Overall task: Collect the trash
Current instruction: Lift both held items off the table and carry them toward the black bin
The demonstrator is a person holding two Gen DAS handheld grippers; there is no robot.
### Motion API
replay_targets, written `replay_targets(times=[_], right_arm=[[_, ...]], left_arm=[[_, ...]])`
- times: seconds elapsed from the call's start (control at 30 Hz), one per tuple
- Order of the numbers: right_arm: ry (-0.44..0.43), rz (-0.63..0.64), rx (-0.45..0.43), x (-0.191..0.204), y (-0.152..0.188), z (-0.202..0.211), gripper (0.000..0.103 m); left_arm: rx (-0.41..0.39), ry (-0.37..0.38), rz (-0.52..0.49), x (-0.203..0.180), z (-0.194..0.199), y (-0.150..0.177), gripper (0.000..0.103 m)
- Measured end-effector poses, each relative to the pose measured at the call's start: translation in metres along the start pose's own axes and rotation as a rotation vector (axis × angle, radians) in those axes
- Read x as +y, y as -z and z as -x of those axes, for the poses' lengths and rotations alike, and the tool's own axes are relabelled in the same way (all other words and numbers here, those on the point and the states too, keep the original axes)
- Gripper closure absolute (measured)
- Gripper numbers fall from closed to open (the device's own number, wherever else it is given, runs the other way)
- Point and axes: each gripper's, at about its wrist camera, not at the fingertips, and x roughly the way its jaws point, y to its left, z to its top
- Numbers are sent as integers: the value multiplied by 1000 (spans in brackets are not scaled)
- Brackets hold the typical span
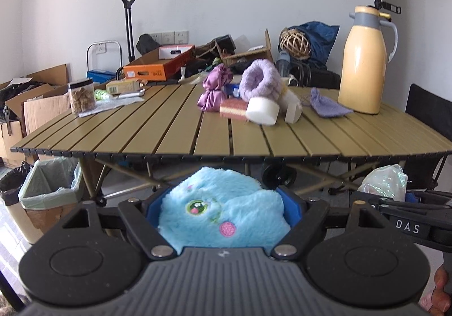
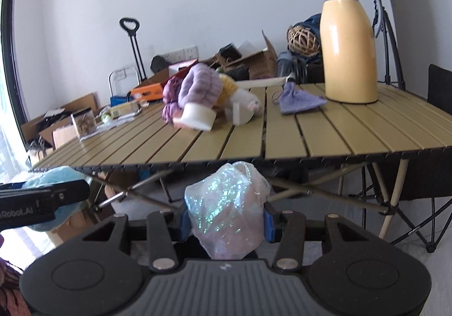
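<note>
My left gripper (image 1: 224, 213) is shut on a fluffy blue plush toy (image 1: 223, 217) with a green eye and pink cheek, held below the front edge of the slatted table (image 1: 141, 135). My right gripper (image 2: 226, 221) is shut on a crumpled iridescent plastic bag (image 2: 227, 208), also held below the table edge. The bag also shows at the right of the left wrist view (image 1: 385, 183). The plush also shows at the left of the right wrist view (image 2: 53, 179). A bin with a pale green liner (image 1: 49, 189) stands on the floor at the left.
On the table lie a purple fluffy roll (image 1: 261, 78), a white foam block (image 1: 261, 111), a pink sponge (image 1: 233, 108), a purple satin cloth (image 1: 214, 88), a lilac knit pouch (image 1: 327, 105), a yellow thermos jug (image 1: 363, 61) and a jar (image 1: 81, 95). Cardboard boxes (image 1: 31, 107) stand behind. A black-lined bin (image 1: 12, 183) stands far left.
</note>
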Motion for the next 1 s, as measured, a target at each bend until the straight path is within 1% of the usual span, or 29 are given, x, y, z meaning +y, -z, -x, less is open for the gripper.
replay_targets(times=[0.23, 0.5, 0.63, 0.83, 1.0], right_arm=[[-10, 25, 119, 19, 26, -10, 57], [15, 32, 258, 28, 50, -27, 57], [34, 33, 322, 29, 61, -36, 57], [65, 11, 446, 25, 77, -56, 57], [99, 11, 513, 22, 89, -71, 57]], left_arm=[[80, -19, -8, 12, -9, 27, 22], [179, -36, -5, 23, -26, 56, 22], [235, -36, 7, 29, -37, 69, 22], [299, -52, 8, 34, -52, 83, 22], [348, -67, 12, 38, -67, 90, 22]])
